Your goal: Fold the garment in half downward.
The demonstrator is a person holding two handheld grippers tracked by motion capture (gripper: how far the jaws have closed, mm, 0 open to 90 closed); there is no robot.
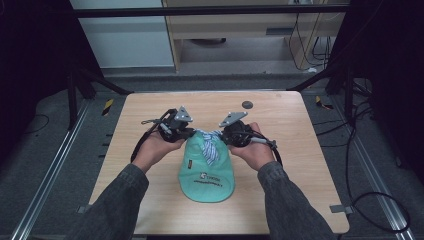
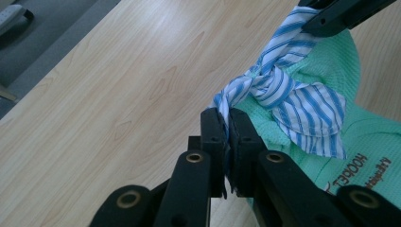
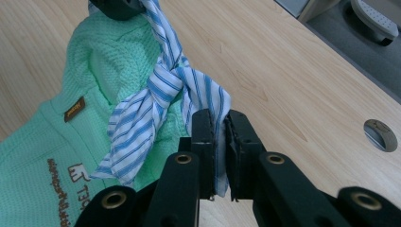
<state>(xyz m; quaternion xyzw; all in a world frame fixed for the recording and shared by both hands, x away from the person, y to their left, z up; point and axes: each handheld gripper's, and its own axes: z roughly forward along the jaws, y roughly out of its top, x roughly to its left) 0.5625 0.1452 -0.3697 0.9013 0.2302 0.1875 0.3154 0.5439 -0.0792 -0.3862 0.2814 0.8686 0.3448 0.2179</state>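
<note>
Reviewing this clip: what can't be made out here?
- Printed text on the green garment: too small in the high view, cut off by the edge in both gripper views.
- Striped cloth ends: hidden between the left tool and right tool.

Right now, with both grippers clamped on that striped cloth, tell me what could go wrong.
1. The left gripper and right gripper each pinch only a thin end of the blue-and-white striped cloth; an end could slip out under a hard pull.
2. The cloth is knotted over the mint-green knitted garment, so pulling may drag the garment across the light wooden table.
</note>
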